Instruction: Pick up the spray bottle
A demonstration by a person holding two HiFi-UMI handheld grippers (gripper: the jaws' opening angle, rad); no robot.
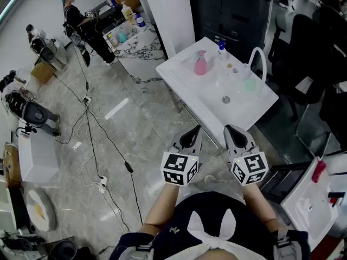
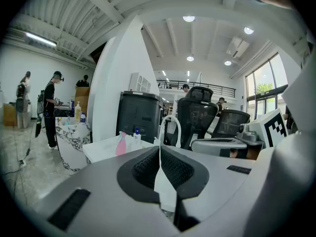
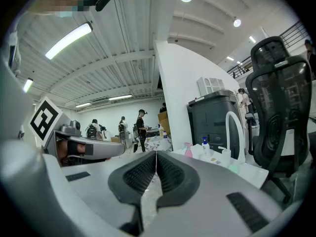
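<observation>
1. Standing in a large, bright room, a white worktop (image 1: 184, 72) with a shallow sink basin (image 1: 214, 99) carries the pink spray bottle (image 1: 200, 64). The bottle stands upright near the far left corner, well apart from both tongs.
2. The floor (image 1: 141, 129) is grey polished stone with pale veins, and it looks glossy. Thin black cables (image 1: 92, 129) run across it.
3. Behind the worktop rise a smooth white pillar (image 1: 162, 10) and a dark grey cabinet (image 1: 233, 10). Black office chairs (image 1: 303, 53) with mesh backs stand at the right.
4. A white tap (image 1: 259, 58), bent into a tall arch, stands at the right edge of the basin. A small bottle with a blue cap (image 1: 221, 47) stands near the spray bottle.
5. The left tongs (image 1: 190, 137) are closed: in the left gripper view the ribbed black pads meet, with nothing between them.
6. The right tongs (image 1: 234, 136) are closed and empty in the same way.
7. Both tongs are over the floor in front of the worktop, side by side. Each has grey smooth shells and a cube with black and white square markers.
</observation>
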